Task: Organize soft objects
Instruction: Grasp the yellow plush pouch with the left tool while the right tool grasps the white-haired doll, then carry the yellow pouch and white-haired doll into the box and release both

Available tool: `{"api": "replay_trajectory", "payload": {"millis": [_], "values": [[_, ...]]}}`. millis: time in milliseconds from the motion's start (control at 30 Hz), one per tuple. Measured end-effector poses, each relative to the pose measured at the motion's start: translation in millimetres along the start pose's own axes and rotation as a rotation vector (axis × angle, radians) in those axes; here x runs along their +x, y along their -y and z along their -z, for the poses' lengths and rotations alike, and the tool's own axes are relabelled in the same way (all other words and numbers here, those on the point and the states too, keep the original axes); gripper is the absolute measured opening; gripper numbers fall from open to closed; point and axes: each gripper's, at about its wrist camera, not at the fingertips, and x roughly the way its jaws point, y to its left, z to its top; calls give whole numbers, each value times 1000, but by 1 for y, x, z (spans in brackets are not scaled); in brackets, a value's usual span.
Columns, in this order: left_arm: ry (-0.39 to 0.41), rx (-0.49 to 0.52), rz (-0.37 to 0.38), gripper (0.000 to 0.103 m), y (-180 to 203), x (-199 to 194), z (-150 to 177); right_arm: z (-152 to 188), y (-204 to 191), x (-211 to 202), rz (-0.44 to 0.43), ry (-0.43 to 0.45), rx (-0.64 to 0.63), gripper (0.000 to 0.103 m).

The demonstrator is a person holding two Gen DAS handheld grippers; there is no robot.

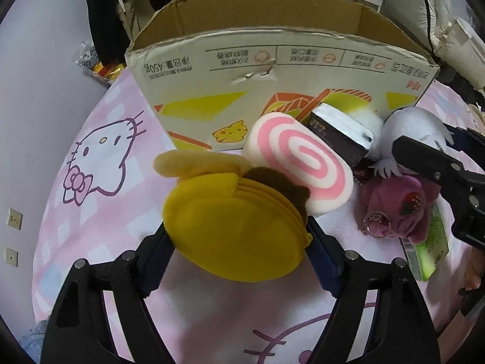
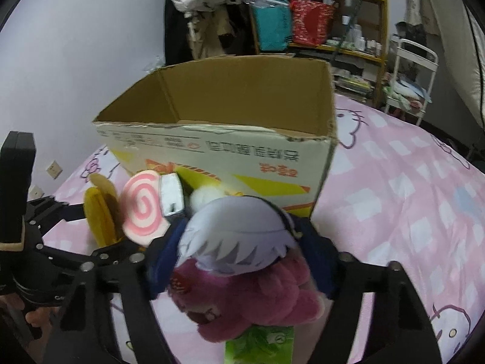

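Note:
My left gripper (image 1: 239,236) is shut on a yellow plush pouch (image 1: 224,224) with a brown patch, held just above the pink bedspread. A pink-and-white swirl cushion (image 1: 300,163) leans beside it, in front of the open cardboard box (image 1: 272,60). My right gripper (image 2: 242,242) is shut on a white-haired plush doll (image 2: 239,230). A pink plush bear (image 2: 257,297) lies under the doll, on a green packet (image 2: 260,344). The box (image 2: 230,139) stands just ahead. The yellow pouch (image 2: 97,212) and swirl cushion (image 2: 145,206) show at the left.
A dark silver-edged small box (image 1: 339,133) lies among the toys against the carton. The pink Hello Kitty bedspread (image 1: 100,151) covers the bed. Shelves (image 2: 318,15) and a white trolley (image 2: 415,69) stand behind the bed. A wall is on the left.

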Motion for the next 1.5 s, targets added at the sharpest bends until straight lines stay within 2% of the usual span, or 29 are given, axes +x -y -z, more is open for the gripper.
{"api": "replay_trajectory", "payload": {"millis": [500, 700, 900, 1100, 1233, 1433, 1500], "values": [[41, -70, 20, 77, -9, -17, 1, 2, -6, -15, -17, 23, 3, 74], [67, -80, 7, 77, -12, -27, 4, 3, -7, -24, -16, 54, -4, 74], [210, -83, -51, 77, -11, -63, 10, 3, -8, -42, -11, 105, 3, 72], [326, -102, -75, 77, -16, -101, 21, 2, -18, -79, -13, 205, -19, 72], [452, -111, -151, 77, -16, -131, 30, 3, -27, -101, -24, 259, -31, 72], [537, -96, -160, 77, -16, -160, 38, 0, -36, -124, -30, 313, -40, 72], [561, -97, -147, 77, -16, -168, 39, 0, -41, -132, -5, 335, -61, 72]]}}
